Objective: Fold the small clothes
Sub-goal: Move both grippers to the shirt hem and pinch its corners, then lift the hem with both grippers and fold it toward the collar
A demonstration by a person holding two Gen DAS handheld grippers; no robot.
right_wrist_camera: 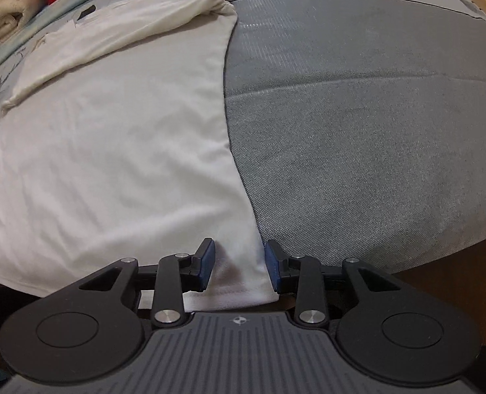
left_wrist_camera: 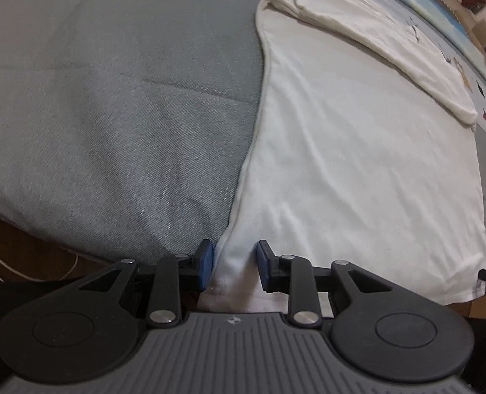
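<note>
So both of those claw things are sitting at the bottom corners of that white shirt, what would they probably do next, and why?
Probably pinch shut. The left gripper and right gripper each straddle a bottom corner of the white shirt, cloth between the blue pads with gaps showing. Gripping both corners would let the hem be lifted toward the sleeve folded across the top.

Dim, soft indoor light; strong fisheye bending at edges, slight blur, dark lower corners.
</note>
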